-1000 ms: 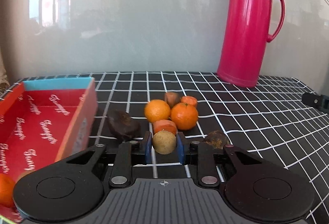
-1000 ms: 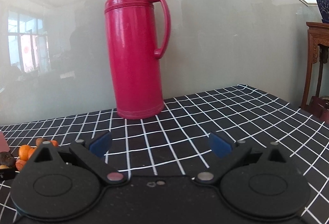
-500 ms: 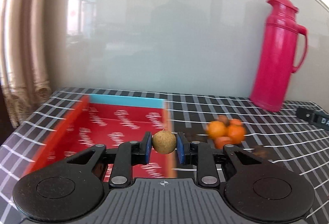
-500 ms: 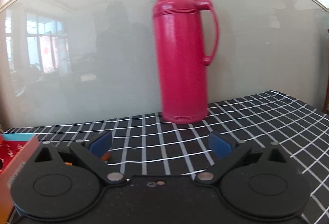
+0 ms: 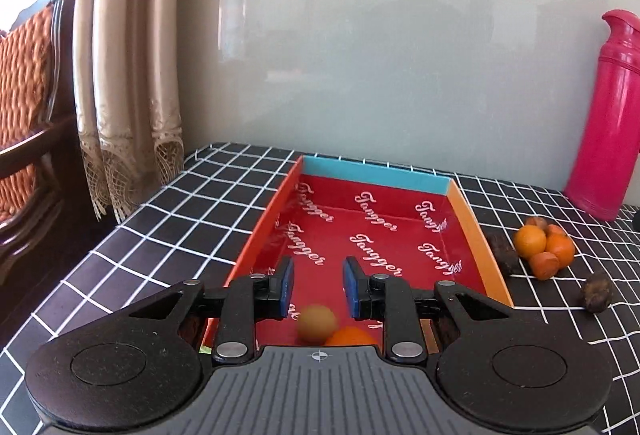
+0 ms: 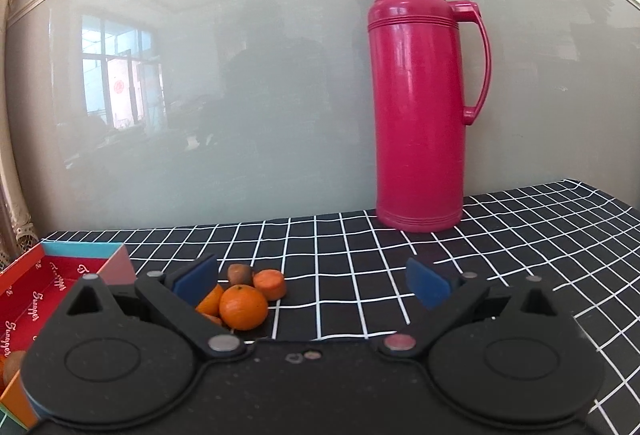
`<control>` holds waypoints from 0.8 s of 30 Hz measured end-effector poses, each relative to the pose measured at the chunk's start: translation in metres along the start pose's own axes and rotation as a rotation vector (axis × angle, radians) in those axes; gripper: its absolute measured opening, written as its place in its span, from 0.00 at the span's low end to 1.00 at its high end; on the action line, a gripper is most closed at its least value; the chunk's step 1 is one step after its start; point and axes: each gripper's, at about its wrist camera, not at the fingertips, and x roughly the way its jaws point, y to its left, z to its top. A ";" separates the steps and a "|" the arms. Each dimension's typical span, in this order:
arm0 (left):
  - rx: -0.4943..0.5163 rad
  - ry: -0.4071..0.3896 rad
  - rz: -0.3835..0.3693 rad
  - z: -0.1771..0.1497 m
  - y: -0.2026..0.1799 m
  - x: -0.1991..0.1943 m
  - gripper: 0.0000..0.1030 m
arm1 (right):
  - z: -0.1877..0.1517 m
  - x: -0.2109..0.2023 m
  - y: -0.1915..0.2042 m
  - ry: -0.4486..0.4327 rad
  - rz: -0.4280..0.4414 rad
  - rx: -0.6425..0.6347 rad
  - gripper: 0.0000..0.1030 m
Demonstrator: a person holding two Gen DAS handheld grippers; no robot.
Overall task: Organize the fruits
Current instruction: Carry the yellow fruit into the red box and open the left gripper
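Note:
My left gripper (image 5: pixel 318 285) is open over the near end of the red box (image 5: pixel 476 239). A tan round fruit (image 5: pixel 317 323) lies in the box below the jaws, next to an orange (image 5: pixel 352 336). To the right of the box on the cloth sits a pile of oranges and brown fruits (image 5: pixel 542 247), with a dark fruit (image 5: pixel 597 292) apart from it. My right gripper (image 6: pixel 312 277) is wide open and empty, with the same pile (image 6: pixel 244 305) just beyond its left finger. The box (image 6: pixel 24 283) is at the left edge of that view.
A tall pink thermos (image 6: pixel 416 107) stands at the back against the glass wall, and also shows in the left wrist view (image 5: pixel 612 115). The black checked tablecloth (image 5: pixel 160 219) ends at the left, beside a curtain (image 5: pixel 128 75) and a chair (image 5: pixel 28 95).
My left gripper carried the tan fruit left from the pile to over the box, opened, and the fruit dropped in. My right gripper swung left toward the fruit pile, still open.

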 end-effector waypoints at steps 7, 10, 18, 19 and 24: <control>0.023 -0.070 0.015 0.000 -0.015 -0.014 0.81 | 0.000 -0.005 -0.003 -0.007 -0.007 -0.006 0.98; 0.035 -0.099 0.017 0.000 -0.022 -0.020 0.88 | 0.001 -0.009 -0.009 -0.011 -0.010 0.002 0.98; 0.052 -0.196 0.091 -0.001 -0.025 -0.036 1.00 | 0.005 -0.018 -0.030 -0.024 -0.024 0.012 0.98; 0.048 -0.200 0.098 -0.002 -0.024 -0.037 1.00 | 0.006 -0.019 -0.033 -0.026 -0.027 0.016 0.98; 0.014 -0.222 0.119 -0.003 -0.022 -0.044 1.00 | 0.006 -0.021 -0.043 -0.023 -0.036 0.030 0.98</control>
